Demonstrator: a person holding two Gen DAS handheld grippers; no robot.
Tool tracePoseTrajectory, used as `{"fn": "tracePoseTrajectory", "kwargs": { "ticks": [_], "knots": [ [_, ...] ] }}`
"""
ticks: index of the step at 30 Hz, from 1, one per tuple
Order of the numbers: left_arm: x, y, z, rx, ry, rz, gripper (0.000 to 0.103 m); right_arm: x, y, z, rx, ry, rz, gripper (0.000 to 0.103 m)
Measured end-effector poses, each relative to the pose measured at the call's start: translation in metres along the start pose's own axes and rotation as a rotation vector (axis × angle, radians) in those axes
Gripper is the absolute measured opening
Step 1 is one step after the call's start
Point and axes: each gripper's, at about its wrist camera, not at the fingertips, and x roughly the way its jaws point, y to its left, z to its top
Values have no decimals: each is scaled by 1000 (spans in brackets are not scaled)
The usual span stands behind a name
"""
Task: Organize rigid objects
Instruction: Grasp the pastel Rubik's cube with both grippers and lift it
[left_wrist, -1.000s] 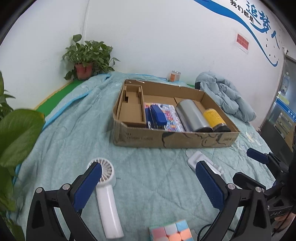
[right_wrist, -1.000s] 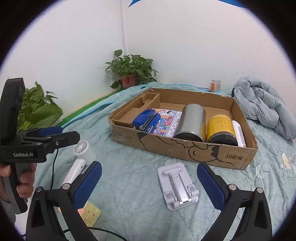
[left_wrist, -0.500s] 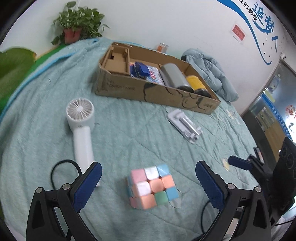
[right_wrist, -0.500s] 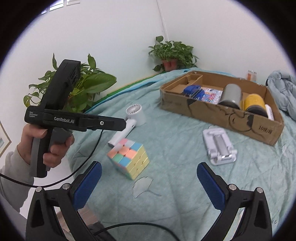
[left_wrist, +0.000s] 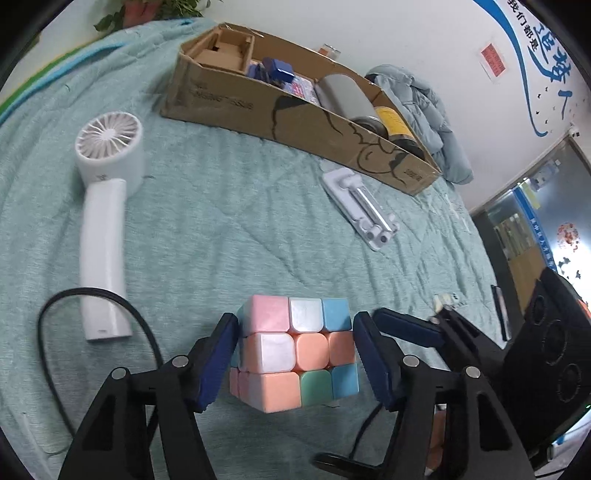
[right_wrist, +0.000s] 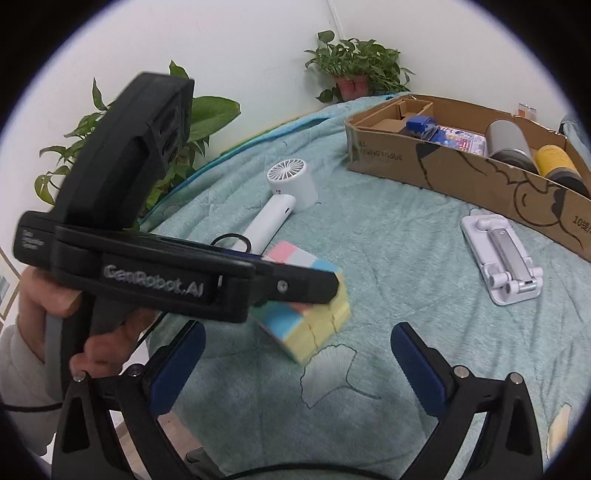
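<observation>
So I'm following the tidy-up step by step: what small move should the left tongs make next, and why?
Probably finish closing. The left tongs have just been closing with the puzzle cube between them, and a thin gap still shows beside the right pad. Once it is gripped, lift it toward the cardboard box, where other things already lie.

cube (right_wrist: 314, 325): its near side is hidden behind the left gripper (right_wrist: 325, 286), blurred
cardboard box (right_wrist: 480, 173): far right end cut off at the right wrist picture's edge
potted plant (left_wrist: 155, 7): beyond the left gripper, cropped at the top edge
</observation>
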Motion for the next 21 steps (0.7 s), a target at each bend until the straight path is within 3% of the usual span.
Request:
{"fn": "tracePoseTrajectory", "kwargs": {
  "ticks": [6,13,19,21],
  "knots": [
    [24,-35,2,35,48,-77,62,-2,-17,-7,34,57,-61,88],
    [58,-83,0,50,109,-185,63,-39,-47,-35,97,68,-161,86],
    [79,-99,0,62,151,-192,70,-51,-63,-47,164,100,-199,82],
    [82,-100,2,65,156,-195,70,-48,-64,-47,173,114,-178,71]
  ]
}}
